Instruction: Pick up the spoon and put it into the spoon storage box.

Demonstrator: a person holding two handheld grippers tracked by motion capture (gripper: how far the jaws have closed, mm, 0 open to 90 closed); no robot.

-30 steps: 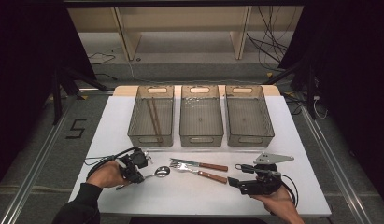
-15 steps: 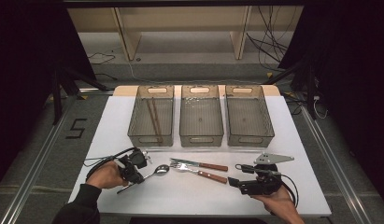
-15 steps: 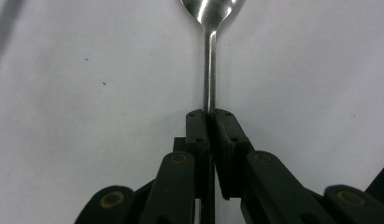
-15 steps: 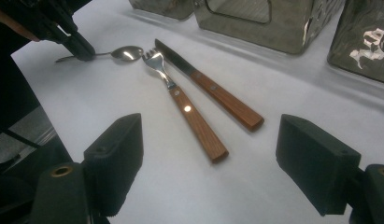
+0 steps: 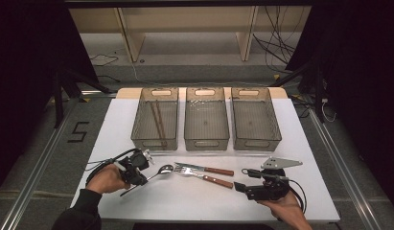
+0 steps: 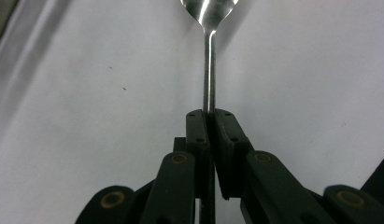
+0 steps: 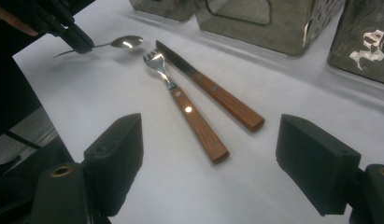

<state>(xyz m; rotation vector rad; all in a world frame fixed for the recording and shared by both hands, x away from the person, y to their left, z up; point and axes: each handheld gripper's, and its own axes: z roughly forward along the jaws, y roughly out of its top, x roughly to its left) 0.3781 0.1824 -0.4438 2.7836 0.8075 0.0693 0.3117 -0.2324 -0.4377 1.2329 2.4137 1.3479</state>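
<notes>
One spoon [image 6: 209,70], gripped mid-handle, points its bowl towards the fork [image 5: 197,173].

A lab-like recording room: dark curtains [image 5: 22,72], floor rails [image 5: 36,167], loose cables [image 5: 276,48], white-topped table [image 5: 113,129].

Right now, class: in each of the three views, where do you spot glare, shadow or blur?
High view: dark surroundings, the white table evenly lit. Left gripper view: a bright streak of glare runs down the spoon, whose bowl looks soft; the left gripper is sharper. Right gripper view: small glints on the fork and the bins; the right gripper looms large and slightly blurred.
</notes>
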